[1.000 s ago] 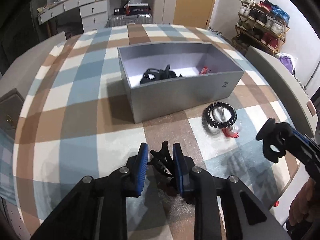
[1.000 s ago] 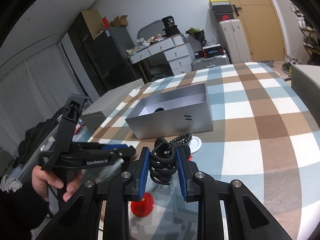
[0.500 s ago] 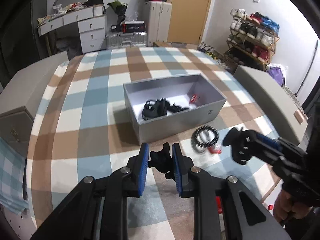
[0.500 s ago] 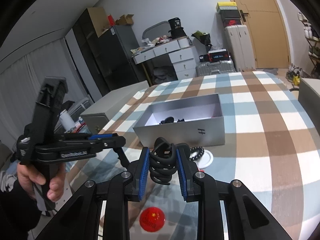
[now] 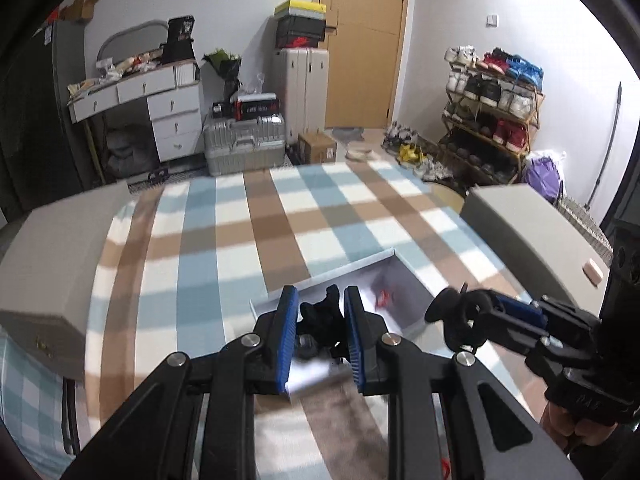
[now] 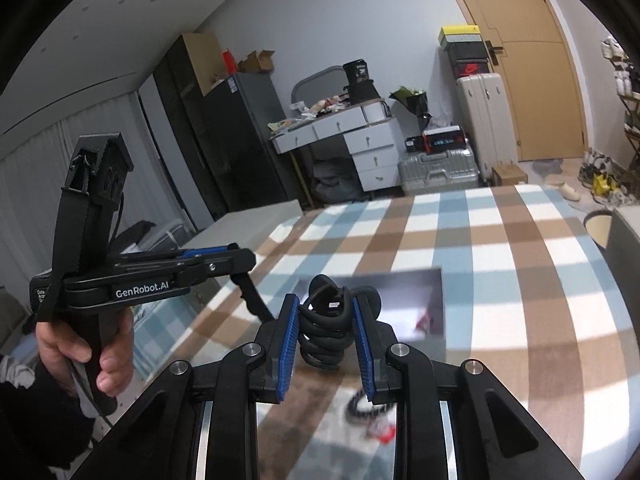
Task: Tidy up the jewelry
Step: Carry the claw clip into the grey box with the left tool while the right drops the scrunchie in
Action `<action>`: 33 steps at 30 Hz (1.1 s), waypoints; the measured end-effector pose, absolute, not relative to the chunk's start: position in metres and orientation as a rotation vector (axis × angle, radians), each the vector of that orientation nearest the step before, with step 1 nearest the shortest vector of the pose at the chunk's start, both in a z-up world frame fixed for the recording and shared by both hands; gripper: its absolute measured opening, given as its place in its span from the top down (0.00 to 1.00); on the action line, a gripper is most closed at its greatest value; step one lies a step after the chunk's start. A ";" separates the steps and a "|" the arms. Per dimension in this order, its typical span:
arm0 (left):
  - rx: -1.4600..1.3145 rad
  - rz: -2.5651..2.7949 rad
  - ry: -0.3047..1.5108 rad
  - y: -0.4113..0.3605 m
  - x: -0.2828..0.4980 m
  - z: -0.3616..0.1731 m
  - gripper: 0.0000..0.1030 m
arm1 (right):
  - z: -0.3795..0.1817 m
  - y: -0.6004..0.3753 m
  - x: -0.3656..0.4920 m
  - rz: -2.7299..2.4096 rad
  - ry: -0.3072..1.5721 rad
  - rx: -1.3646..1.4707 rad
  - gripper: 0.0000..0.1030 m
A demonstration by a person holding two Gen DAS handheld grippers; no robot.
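Left wrist view: left gripper point(image 5: 322, 312) with blue ribbed pads is clamped tight on a small black clip-like hair accessory point(image 5: 320, 314), now raised over the open grey rectangular box point(image 5: 404, 276) that sits on the blue, brown and white checked tablecloth point(image 5: 240, 240). A second ago this gripper was low at the cloth, in front of the box; now the box is under its tips, at 12 o'clock. A red item point(image 5: 382, 298) lies inside the box, blurred, possibly jewelry. Right gripper point(image 5: 448, 314) comes in at 3 o'clock, nearer the box than before.

Right wrist view: right gripper point(image 6: 326, 320) is narrowly closed around a black coiled hair tie point(image 6: 324, 330), same grip as earlier, lifted higher. The grey box is just beyond it at 1 o'clock. A black beaded bracelet point(image 6: 354, 406) lies on the cloth at 6 o'clock, blurred. The left gripper, held in the person's hand point(image 6: 86, 350), is at 9 o'clock.
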State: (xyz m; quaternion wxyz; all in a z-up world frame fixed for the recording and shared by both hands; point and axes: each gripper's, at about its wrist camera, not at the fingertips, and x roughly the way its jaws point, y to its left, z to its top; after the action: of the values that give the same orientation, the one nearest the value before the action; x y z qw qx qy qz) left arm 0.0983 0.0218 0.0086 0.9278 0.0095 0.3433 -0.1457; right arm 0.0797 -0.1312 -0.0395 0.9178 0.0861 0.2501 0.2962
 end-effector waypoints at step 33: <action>-0.105 -0.345 0.766 0.016 0.127 -0.033 0.39 | -0.080 -0.114 0.148 0.557 0.649 0.164 0.67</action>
State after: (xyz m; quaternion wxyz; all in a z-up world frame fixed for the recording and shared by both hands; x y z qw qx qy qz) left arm 0.1270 0.0165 -0.0332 0.9118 -0.0512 0.3715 -0.1674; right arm 0.1476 -0.1142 -0.0802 0.9067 0.0796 0.3146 0.2696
